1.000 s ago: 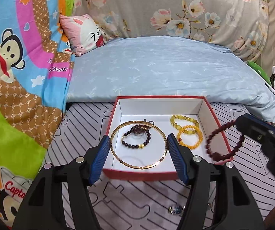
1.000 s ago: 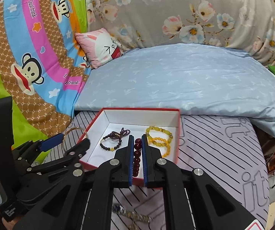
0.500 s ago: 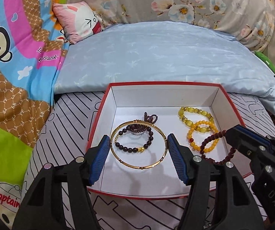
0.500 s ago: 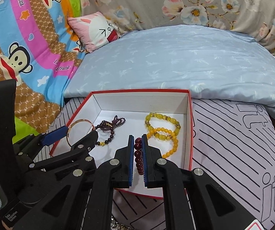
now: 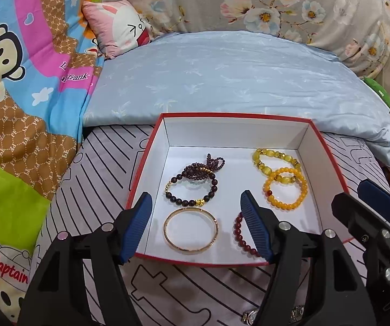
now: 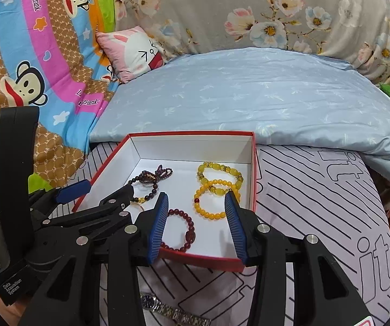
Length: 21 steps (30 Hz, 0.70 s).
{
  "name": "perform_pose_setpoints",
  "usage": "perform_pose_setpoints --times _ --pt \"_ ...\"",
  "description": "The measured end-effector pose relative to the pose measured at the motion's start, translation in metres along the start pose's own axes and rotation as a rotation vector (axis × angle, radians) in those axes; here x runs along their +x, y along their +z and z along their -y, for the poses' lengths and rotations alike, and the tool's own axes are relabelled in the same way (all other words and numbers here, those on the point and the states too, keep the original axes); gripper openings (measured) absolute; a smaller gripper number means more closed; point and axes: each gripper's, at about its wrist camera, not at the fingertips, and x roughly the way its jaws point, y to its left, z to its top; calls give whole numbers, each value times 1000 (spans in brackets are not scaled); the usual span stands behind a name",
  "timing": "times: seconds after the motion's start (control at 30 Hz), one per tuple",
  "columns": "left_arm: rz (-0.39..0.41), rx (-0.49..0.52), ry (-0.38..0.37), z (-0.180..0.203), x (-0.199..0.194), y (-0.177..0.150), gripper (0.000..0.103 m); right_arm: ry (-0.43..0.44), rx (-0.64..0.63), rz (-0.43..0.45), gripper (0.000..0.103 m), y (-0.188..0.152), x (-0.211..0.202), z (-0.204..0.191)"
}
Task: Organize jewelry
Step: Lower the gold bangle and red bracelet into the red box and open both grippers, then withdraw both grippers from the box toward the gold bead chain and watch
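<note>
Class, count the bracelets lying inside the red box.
6. Purple strand and dark beaded one back left; two yellow ones back right; gold bangle front left; red beads front, partly hidden.

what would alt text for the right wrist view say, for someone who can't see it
The right gripper, jaws apart after just opening, hovers over a red-rimmed white box on a striped mat, a dark red bead bracelet lying free beneath it. Two yellow bead bracelets and purple beads lie farther in; the left gripper reaches in from the left.
</note>
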Motion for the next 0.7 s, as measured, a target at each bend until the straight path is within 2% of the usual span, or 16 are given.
perform_pose_setpoints --times 0.37,0.7 --pt "6 -1 -10 2 -29 -19 64 -3 24 -8 43 -24 -29 7" --pt "-13 1 -16 -4 -53 -64 64 -53 100 -35 43 -67 -58 38"
